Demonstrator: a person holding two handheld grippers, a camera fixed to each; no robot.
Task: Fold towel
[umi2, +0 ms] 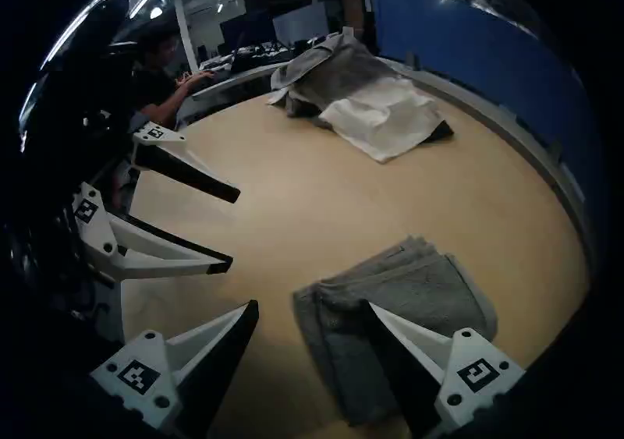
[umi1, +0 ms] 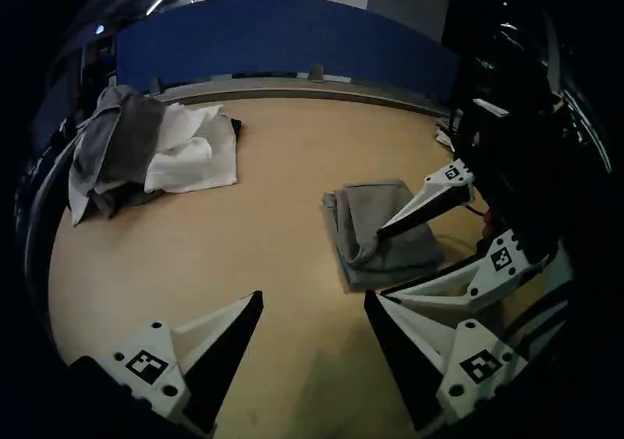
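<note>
Because the grey towel [umi2: 413, 283] is soft, light terry cloth, I judge it will sag and fall open if I lift it by 1 layer only. It seems better to pinch a corner or the folded edge through all the layers, where the stacked edges show along 1 side. It lies folded into a small packet toward the right edge of the table [umi1: 273, 205]. This is well apart from the pile of towels [umi1: 148, 146] near the far left corner, by the blue partition [umi1: 296, 41].

My right gripper [umi2: 312, 306] has its jaws wide: 1 jaw hangs over the packet and the other over the bare wood just beside it, so nothing is gripped. My left gripper [umi1: 312, 299] also has wide jaws, empty, over bare table.

The right gripper view gives me the layers of the fold from close, and also a person [umi2: 160, 72] seated beyond the table. The left gripper view gives the look from the side. There the tip of 1 right jaw seems to rest on the cloth, but I cannot tell if it presses.
</note>
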